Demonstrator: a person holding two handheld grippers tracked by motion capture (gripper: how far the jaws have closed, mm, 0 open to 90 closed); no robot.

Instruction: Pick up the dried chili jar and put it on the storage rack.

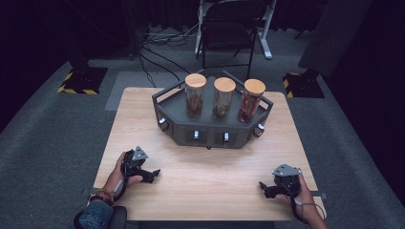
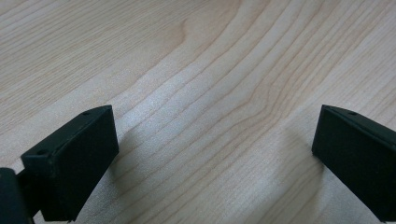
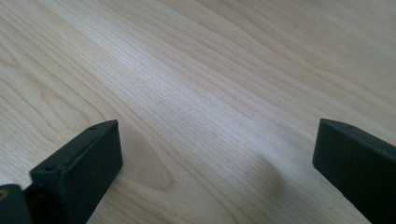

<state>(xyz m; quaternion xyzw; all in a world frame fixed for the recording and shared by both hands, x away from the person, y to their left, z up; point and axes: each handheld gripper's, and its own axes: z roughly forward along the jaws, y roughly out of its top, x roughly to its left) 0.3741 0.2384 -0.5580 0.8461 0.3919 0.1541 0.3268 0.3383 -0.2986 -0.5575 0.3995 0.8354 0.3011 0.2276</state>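
In the high view, the left gripper [image 1: 152,174] rests low over the pale wooden table [image 1: 205,191], held in the person's left hand [image 1: 119,172], its black fingers spread and pointing toward the table's middle with nothing between them. The right gripper [image 1: 264,187], held in the right hand [image 1: 300,191], sits near the table's near right corner, its fingers likewise spread and empty, pointing inward toward the left gripper. Well beyond both sets of fingers, on the far half of the table, stands a dark grey angular metal tray [image 1: 210,133], and on it three clear glass jars with round wooden lids: the left jar [image 1: 195,95], the middle jar [image 1: 223,98] and the right jar [image 1: 250,101], standing upright in a row just beside one another. The left jar lies ahead of the left fingers and somewhat to their side; the right jar lies ahead of the right fingers, well apart. In the left gripper view, the two black fingers [image 2: 70,163] stand wide apart over bare wood grain. In the right gripper view, the fingers [image 3: 77,172] are also wide apart, with bare table between them.
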